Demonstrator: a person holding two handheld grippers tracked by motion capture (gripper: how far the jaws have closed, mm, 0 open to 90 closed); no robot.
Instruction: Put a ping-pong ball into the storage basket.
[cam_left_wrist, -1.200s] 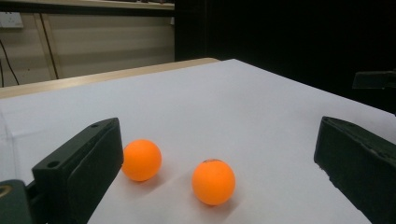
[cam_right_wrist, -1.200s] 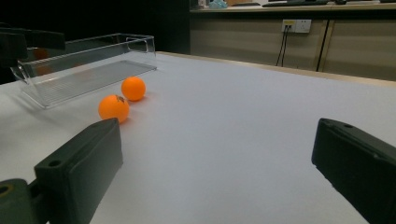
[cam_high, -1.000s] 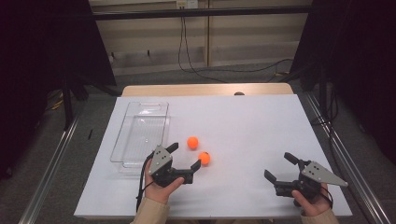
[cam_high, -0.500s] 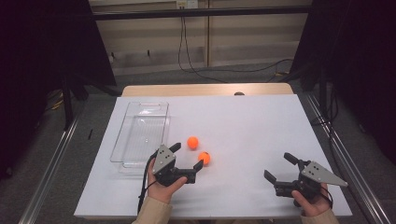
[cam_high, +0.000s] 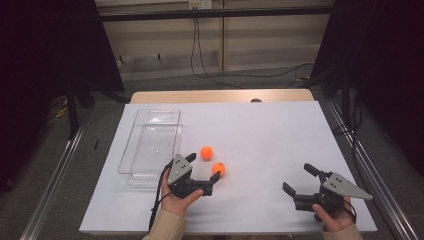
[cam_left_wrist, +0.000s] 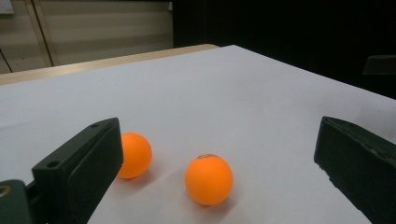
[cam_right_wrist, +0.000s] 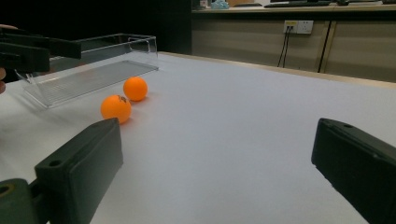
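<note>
White tabletop (cam_high: 260, 135) carries a clear tray (cam_high: 150, 142) and two orange balls (cam_high: 206, 152), (cam_high: 218, 168). Left gripper (cam_high: 202, 170) gapes wide beside them; right gripper (cam_high: 298, 179), equally wide, holds nothing.

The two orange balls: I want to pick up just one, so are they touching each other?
Apart. The left gripper view shows bare white table between the nearer ball and the farther ball.
</note>
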